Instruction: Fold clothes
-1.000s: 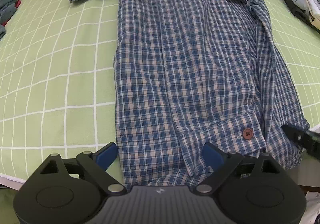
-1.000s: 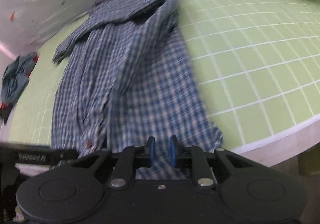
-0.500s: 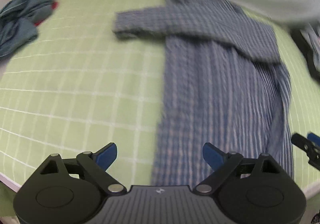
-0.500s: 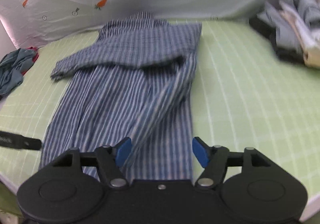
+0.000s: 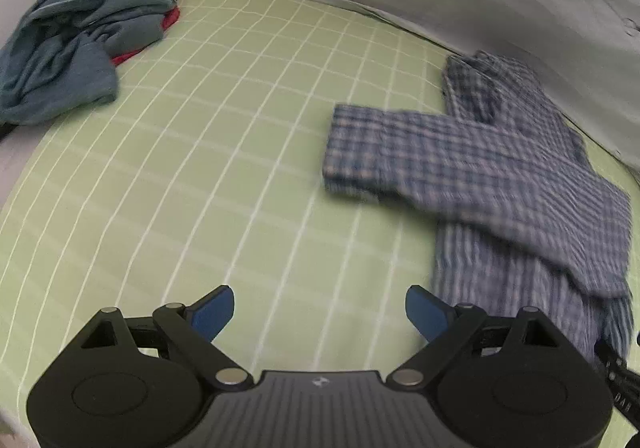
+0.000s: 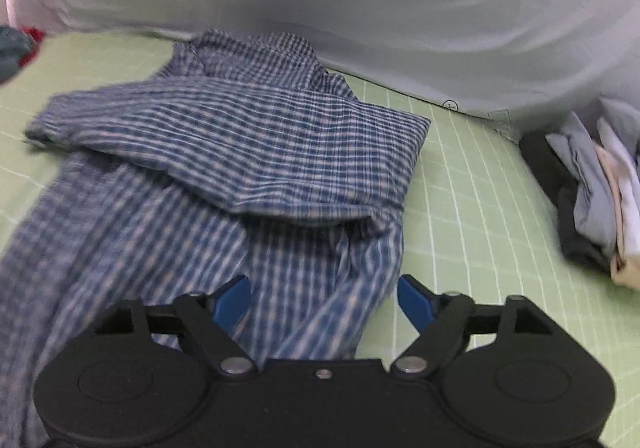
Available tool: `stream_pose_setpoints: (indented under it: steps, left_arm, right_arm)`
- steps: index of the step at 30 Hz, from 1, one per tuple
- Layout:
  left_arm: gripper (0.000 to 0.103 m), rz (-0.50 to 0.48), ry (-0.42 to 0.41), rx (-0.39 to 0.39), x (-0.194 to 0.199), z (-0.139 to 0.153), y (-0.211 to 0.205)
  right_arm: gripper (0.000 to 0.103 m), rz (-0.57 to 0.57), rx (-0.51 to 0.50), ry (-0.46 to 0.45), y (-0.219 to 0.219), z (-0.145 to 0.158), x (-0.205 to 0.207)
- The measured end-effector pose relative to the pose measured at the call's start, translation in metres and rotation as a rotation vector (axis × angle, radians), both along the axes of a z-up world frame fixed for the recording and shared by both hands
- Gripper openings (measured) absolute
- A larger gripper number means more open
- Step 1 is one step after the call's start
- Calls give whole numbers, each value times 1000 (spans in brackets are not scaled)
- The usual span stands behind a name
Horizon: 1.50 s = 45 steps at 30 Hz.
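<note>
Blue plaid cotton shirt [image 6: 224, 168] lay mid-frame, sleeve crossed over; left gripper [image 5: 318, 312] and right gripper [image 6: 324, 298] both spread, empty; next pinch needed both layers.

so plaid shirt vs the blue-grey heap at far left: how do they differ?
The plaid shirt lies spread out with a sleeve folded across it; the blue-grey heap is crumpled. The shirt is checked; the heap is plain, with red cloth beneath. Both rest on the green grid sheet.

The blue plaid shirt [image 6: 248, 152] lay flat on the green checked bed sheet [image 5: 208, 176], one sleeve [image 5: 400, 144] folded across its upper body.
</note>
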State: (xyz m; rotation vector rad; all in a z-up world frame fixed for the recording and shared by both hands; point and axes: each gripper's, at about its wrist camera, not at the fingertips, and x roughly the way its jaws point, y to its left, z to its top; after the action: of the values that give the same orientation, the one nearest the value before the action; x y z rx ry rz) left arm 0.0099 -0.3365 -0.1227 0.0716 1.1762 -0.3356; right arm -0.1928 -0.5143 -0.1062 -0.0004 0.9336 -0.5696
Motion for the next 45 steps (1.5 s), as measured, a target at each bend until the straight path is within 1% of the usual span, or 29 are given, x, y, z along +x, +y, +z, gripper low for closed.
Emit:
stream_pose_setpoints:
  steps: [4, 8, 10, 13, 15, 18, 19, 20, 21, 22, 23, 24, 25, 26, 27, 28, 31, 34, 36, 42, 45]
  left_arm:
    - [93, -7, 7, 0, 42, -14, -12]
    - [93, -16, 7, 6, 78, -29, -22]
    - [93, -24, 9, 6, 89, -34, -27]
    - [93, -28, 18, -12, 96, -38, -33]
    - [93, -16, 30, -38, 99, -43, -36]
    - [90, -6, 18, -52, 97, -45, -39]
    - [88, -10, 11, -56, 95, -44, -40]
    - [81, -13, 4, -59, 94, -43, -42]
    - [70, -16, -3, -60, 93, -42, -43]
    - [64, -22, -5, -62, 92, -41, -44]
    - [47, -29, -7, -65, 91, -39, -46]
    - [32, -35, -9, -67, 90, -38, -47]
    - [26, -41, -9, -73, 89, -37, -48]
    - [17, -43, -6, -87, 89, -36, -48]
    - [12, -42, -8, -97, 88, -34, -48]
    - [9, -38, -18, -104, 87, -31, -48]
    - [7, -24, -49, -137, 85, -16, -46]
    - [7, -13, -91, -189, 85, 6, -44]
    - [7, -11, -137, -227, 84, 26, -41]
    - [6, 7, -279, -290, 81, 79, -33]
    - [6, 46, -313, -309, 84, 92, -21]
  right_arm:
    - [84, 9, -78, 84, -11, -20, 32]
    - [84, 57, -181, 113, -17, -33, 54]
    - [84, 78, -228, 127, -20, -38, 65]
    - [84, 74, -279, 109, -22, -38, 74]
    - [84, 63, -282, 91, -26, -37, 78]
    - [80, 50, -279, 63, -30, -35, 83]
    - [77, 49, -273, 53, -31, -33, 83]
    - [69, 48, -268, 43, -32, -31, 84]
    - [62, 47, -262, 33, -33, -29, 85]
    - [49, 46, -256, 23, -35, -27, 85]
    - [43, 45, -250, 12, -36, -25, 86]
    - [40, 43, -244, 2, -37, -22, 87]
    - [32, 42, -239, -8, -38, -20, 88]
    - [24, 41, -233, -18, -39, -18, 88]
    - [22, 40, -227, -28, -40, -16, 89]
    - [18, 39, -221, -39, -41, -14, 90]
    - [11, 35, -204, -69, -45, -8, 92]
    - [8, 14, -214, -118, -47, 6, 93]
    - [8, -6, -227, -160, -48, 19, 94]
    - [7, -29, -240, -272, -48, 53, 98]
    - [7, -7, -232, -310, -39, 63, 101]
